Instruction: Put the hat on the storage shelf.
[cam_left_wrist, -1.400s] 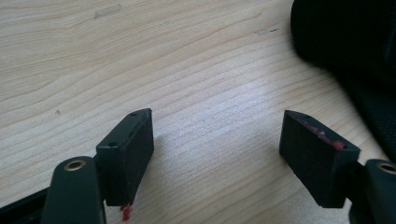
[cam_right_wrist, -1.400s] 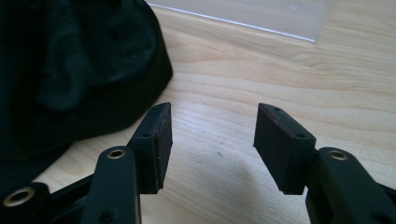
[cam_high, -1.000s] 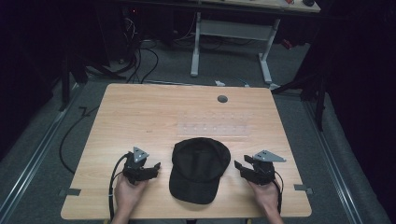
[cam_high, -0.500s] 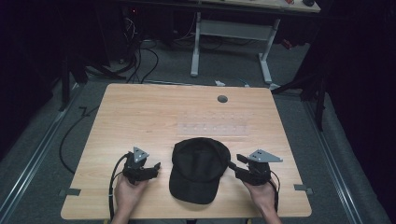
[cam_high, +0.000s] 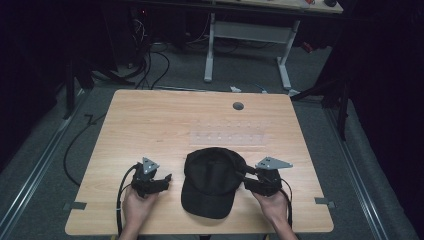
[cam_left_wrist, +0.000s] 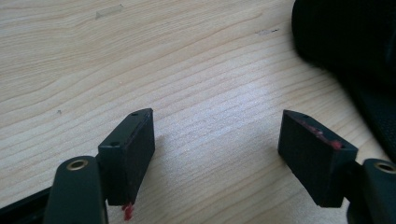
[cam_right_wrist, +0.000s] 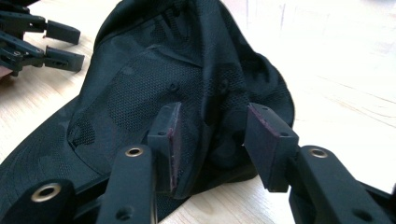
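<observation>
- A black cap (cam_high: 212, 180) lay on the near half of the wooden bench (cam_high: 165, 120), between the two grippers, crown up, and not lifted.
- The right gripper (cam_high: 246, 175) had its jaws apart around a fold of the cap's crown fabric; in the right gripper view (cam_right_wrist: 212, 123) the mesh bulged up between the two pads, touching the left one, but the jaws were not yet closed on it.
- The left gripper (cam_high: 167, 178) rested just beside the cap's other side, jaws wide apart with bare wood between them (cam_left_wrist: 217, 140); the cap's edge (cam_left_wrist: 345, 42) sat off to one side, not touched.
- Judged from this, the work was at its very start: the reach on the right side looked nearly done, the pinch still to come, and the left side had not engaged at all.
- The cap's long axis ran from the far side of the bench toward the person, tilted slightly; the brim (cam_high: 207, 202) pointed at the near edge and the rounded crown (cam_high: 215, 162) lay farther away.
</observation>
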